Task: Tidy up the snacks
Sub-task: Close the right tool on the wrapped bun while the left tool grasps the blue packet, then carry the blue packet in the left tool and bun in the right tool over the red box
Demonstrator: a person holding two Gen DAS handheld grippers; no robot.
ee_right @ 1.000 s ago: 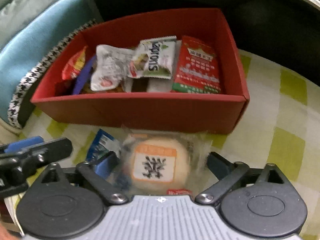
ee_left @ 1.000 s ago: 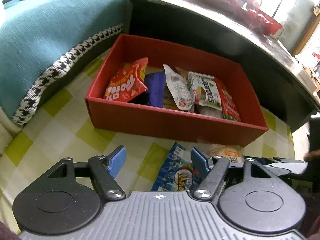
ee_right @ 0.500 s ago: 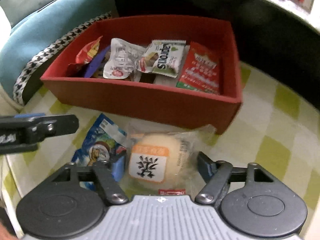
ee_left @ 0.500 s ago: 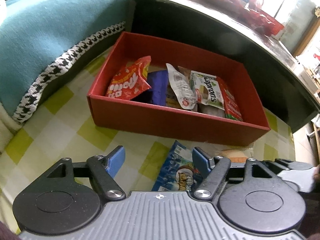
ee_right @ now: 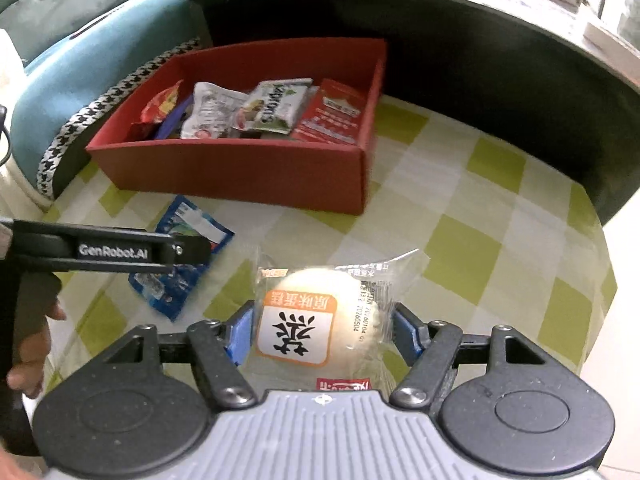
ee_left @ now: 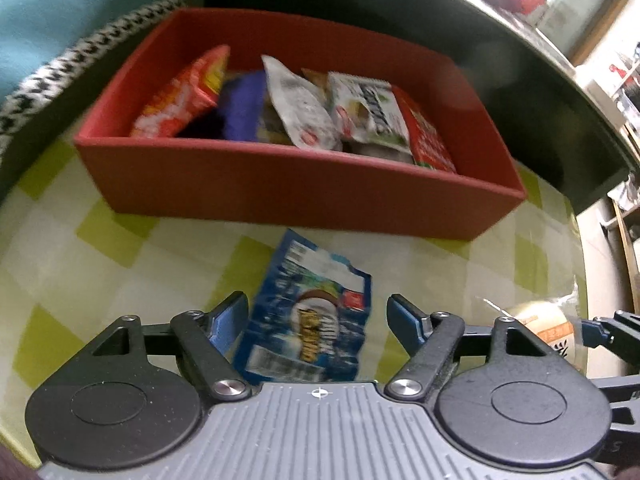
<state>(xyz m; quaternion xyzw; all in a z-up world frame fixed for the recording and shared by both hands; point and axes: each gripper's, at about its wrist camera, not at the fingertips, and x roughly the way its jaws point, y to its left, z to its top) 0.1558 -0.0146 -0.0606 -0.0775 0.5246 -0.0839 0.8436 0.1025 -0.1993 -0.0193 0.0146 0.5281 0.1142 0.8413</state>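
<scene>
A red box (ee_left: 296, 196) on the green-checked cloth holds several snack packets, among them a red-orange bag (ee_left: 180, 100) and a white pouch (ee_left: 300, 112). In front of it a blue snack packet (ee_left: 308, 332) lies flat. My left gripper (ee_left: 316, 304) hangs low over this packet with its jaws opening; the packet sits between the fingers and the pads stay clear of it. My right gripper (ee_right: 322, 330) is shut on a clear-wrapped round bun (ee_right: 304, 320), held above the cloth to the right of the blue packet (ee_right: 168, 292). The red box (ee_right: 240, 168) is ahead and to the left in the right wrist view.
A teal cushion with houndstooth trim (ee_right: 80, 72) lies left of the box. A dark table (ee_right: 480, 40) rises right behind it. The checked cloth (ee_right: 460, 240) ends at an edge on the right. A hand (ee_right: 28, 360) holds the left gripper.
The right gripper closed on the bun and carried it up and away from the box. The left gripper sank toward the blue packet, widened its jaws and now straddles it.
</scene>
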